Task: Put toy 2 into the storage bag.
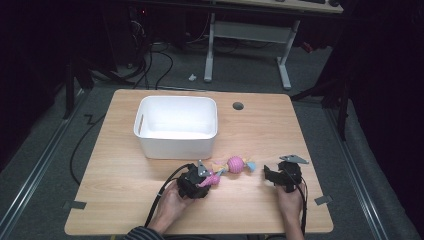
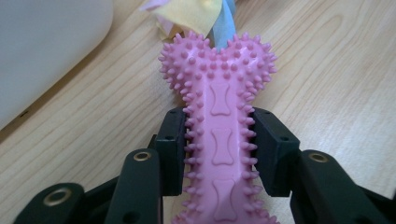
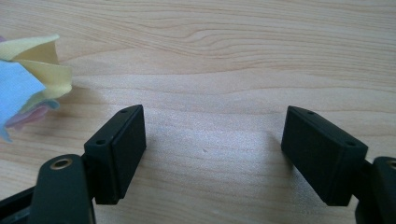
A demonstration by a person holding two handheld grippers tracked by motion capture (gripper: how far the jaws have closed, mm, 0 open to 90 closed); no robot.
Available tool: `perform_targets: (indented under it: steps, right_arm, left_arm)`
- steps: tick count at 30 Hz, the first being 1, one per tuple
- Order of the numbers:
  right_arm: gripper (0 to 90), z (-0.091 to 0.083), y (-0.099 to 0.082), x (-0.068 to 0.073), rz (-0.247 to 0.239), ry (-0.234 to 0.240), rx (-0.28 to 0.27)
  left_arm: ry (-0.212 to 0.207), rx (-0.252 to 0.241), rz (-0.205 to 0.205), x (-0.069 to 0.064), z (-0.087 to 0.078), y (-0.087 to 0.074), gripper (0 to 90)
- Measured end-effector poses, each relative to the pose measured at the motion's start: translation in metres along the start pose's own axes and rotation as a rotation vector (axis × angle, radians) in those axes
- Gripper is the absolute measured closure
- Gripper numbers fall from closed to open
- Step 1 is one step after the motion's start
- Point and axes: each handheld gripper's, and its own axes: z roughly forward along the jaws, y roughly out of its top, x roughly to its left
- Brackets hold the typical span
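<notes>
A pink spiky bone toy lies on the wooden table, and my left gripper is shut on its shaft, one pad against each side. In the high view the bone sticks out of the left gripper toward a pink ball toy with yellow and blue fabric tails. My right gripper rests to the right of the ball toy. Its jaws stand open over bare wood, with the fabric tails off to their left.
A white plastic bin stands behind the toys, left of the table's middle. A round cable hole sits near the far edge. Cables trail from both grippers toward the near edge. Beyond the table are a dark floor and desk legs.
</notes>
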Motion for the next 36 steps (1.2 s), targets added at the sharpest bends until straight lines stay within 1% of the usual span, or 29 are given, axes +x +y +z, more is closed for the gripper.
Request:
perform_targets:
  steps: [8,11,13,15,20,27,29,32,34,36]
  right_arm:
    - [22.1,0.0,0.0,0.0,0.0,0.0,0.0]
    - [22.1,0.0,0.0,0.0,-0.002,0.0,-0.001]
    - [22.1,0.0,0.0,0.0,0.0,0.0,0.0]
    - [22.1,0.0,0.0,0.0,-0.003,0.0,-0.002]
    - [22.1,0.0,0.0,0.0,-0.003,0.001,-0.002]
    - [22.1,0.0,0.0,0.0,-0.003,0.001,-0.002]
    - [22.1,0.0,0.0,0.0,-0.003,0.001,-0.002]
    - [22.1,0.0,0.0,0.0,-0.002,0.001,-0.001]
    - [22.1,0.0,0.0,0.0,-0.003,0.001,-0.002]
    - [22.1,0.0,0.0,0.0,-0.002,0.001,-0.001]
  left_arm:
    - [-0.041,-0.018,-0.018,0.004,-0.009,0.003,58.9]
    - [-0.046,-0.028,-0.024,0.006,-0.013,0.005,59.0]
    - [-0.06,-0.034,-0.031,0.008,-0.016,0.006,59.0]
    - [-0.064,-0.036,-0.033,0.009,-0.018,0.006,58.9]
    - [-0.063,-0.038,-0.032,0.01,-0.022,0.007,58.9]
    - [-0.043,-0.04,-0.035,0.013,-0.04,0.009,58.9]
    - [-0.045,-0.047,-0.045,0.015,-0.045,0.008,58.9]
    - [-0.025,-0.057,-0.044,0.017,-0.052,0.009,58.9]
    - [-0.025,-0.059,-0.045,0.018,-0.054,0.01,58.9]
    - [-0.024,-0.073,-0.052,0.02,-0.058,0.011,58.9]
